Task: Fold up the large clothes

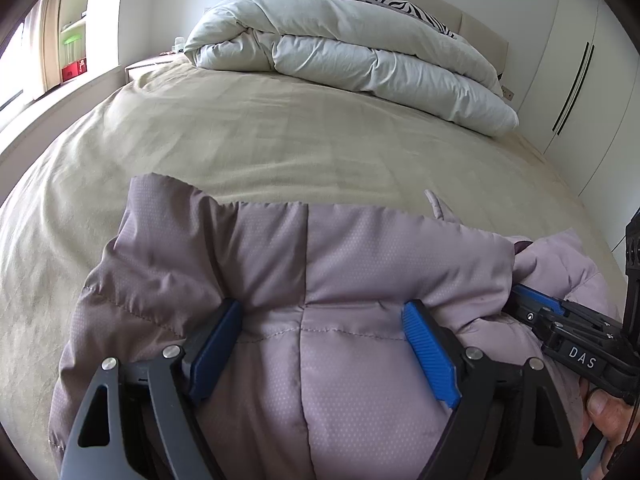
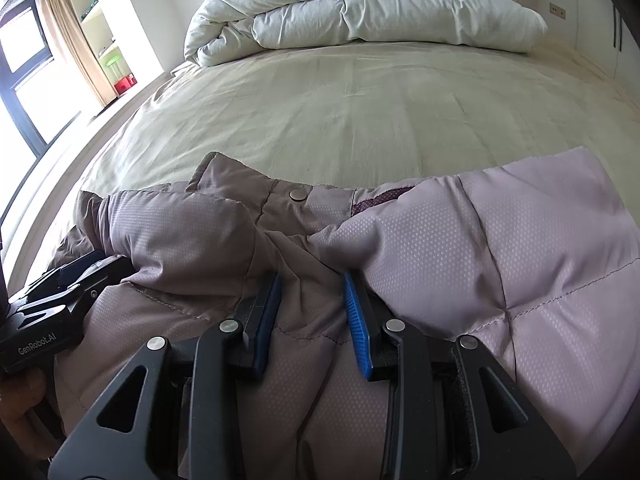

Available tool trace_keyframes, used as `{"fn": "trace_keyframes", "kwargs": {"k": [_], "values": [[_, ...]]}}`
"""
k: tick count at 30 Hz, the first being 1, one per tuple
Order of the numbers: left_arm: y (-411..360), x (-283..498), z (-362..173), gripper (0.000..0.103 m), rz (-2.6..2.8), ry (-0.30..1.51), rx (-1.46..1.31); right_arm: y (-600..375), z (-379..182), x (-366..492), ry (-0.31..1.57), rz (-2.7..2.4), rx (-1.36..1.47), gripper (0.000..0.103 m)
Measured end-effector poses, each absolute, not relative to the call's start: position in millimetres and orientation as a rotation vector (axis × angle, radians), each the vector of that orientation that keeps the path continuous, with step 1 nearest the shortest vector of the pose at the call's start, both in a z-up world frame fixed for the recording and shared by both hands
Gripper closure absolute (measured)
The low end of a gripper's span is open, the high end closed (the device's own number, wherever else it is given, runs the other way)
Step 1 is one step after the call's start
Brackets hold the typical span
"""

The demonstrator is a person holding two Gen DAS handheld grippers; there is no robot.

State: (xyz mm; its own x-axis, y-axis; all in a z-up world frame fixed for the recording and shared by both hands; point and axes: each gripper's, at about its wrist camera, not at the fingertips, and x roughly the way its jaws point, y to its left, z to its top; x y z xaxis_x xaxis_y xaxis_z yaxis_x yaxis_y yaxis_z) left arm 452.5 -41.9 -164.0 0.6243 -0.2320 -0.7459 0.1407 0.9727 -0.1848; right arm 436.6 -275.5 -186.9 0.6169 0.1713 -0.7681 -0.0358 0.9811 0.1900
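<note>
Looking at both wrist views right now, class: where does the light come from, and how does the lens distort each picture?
Left wrist view: daylight enters from the window at far left; the bed bulges like a dome, corners vignetted black. Right wrist view: the window is blown out white; the jacket is brighter on its right side; straight edges curve.

White lettering reading "DAS" stood on the black body of the right gripper (image 1: 538,306), while "GenRobot.AI" was printed on the black housing of the left gripper (image 2: 86,266).
</note>
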Motion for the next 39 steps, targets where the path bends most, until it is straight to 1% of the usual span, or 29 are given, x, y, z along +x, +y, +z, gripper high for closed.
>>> {"fn": "trace_keyframes", "kwargs": {"k": [3, 4, 6, 8, 11, 13, 15, 17, 20, 26, 31, 33, 35, 36, 39], "values": [[-35.2, 446.2, -151.7, 0.018, -0.222, 0.898, -0.135, -278.3, -174.7, 429.8, 0.902, 0.142, 0.184, 0.070], [-32.9, 437.9, -144.1, 0.018, -0.217, 0.892, -0.143, -280.8, -166.6, 423.0, 0.898, 0.149, 0.198, 0.069], [-31.2, 413.0, -126.4, 0.019, -0.216, 0.846, -0.146, -288.3, -146.3, 399.6, 0.848, 0.167, 0.230, 0.065], [-40.0, 386.5, -111.4, 0.019, -0.248, 0.806, -0.112, -296.5, -126.3, 369.4, 0.776, 0.173, 0.230, 0.060], [-71.1, 357.8, -105.9, 0.019, -0.310, 0.796, 0.009, -308.3, -115.4, 331.6, 0.743, 0.104, 0.157, 0.060], [-87.2, 352.6, -115.3, 0.019, -0.297, 0.810, 0.085, -322.1, -120.7, 315.5, 0.759, 0.048, 0.146, 0.060], [-88.3, 357.7, -125.6, 0.015, -0.277, 0.835, 0.083, -338.5, -133.6, 304.6, 0.798, -0.001, 0.161, 0.060], [-86.7, 365.5, -134.9, 0.008, -0.273, 0.864, 0.075, -348.9, -146.3, 298.7, 0.826, -0.001, 0.161, 0.060], [-90.1, 370.4, -144.5, 0.005, -0.274, 0.871, 0.109, -351.6, -159.0, 297.2, 0.836, 0.005, 0.115, 0.060], [-93.5, 377.9, -159.0, 0.001, -0.282, 0.865, 0.099, -349.2, -178.9, 298.4, 0.796, -0.033, 0.096, 0.059], [-91.7, 381.1, -159.3, 0.000, -0.302, 0.862, 0.078, -348.8, -184.2, 297.4, 0.785, -0.034, 0.089, 0.059], [-85.9, 378.0, -149.8, 0.002, -0.320, 0.875, 0.051, -347.2, -181.1, 299.7, 0.795, -0.034, 0.083, 0.059], [-75.6, 368.6, -132.5, 0.015, -0.306, 0.878, 0.029, -347.7, -170.3, 297.9, 0.822, -0.028, 0.095, 0.059], [-66.4, 363.1, -121.7, 0.017, -0.296, 0.866, 0.006, -349.3, -162.1, 295.8, 0.831, -0.031, 0.116, 0.059], [-34.7, 347.3, -91.9, 0.018, -0.219, 0.758, -0.013, -351.7, -134.8, 272.8, 0.762, -0.001, 0.199, 0.059]]}}
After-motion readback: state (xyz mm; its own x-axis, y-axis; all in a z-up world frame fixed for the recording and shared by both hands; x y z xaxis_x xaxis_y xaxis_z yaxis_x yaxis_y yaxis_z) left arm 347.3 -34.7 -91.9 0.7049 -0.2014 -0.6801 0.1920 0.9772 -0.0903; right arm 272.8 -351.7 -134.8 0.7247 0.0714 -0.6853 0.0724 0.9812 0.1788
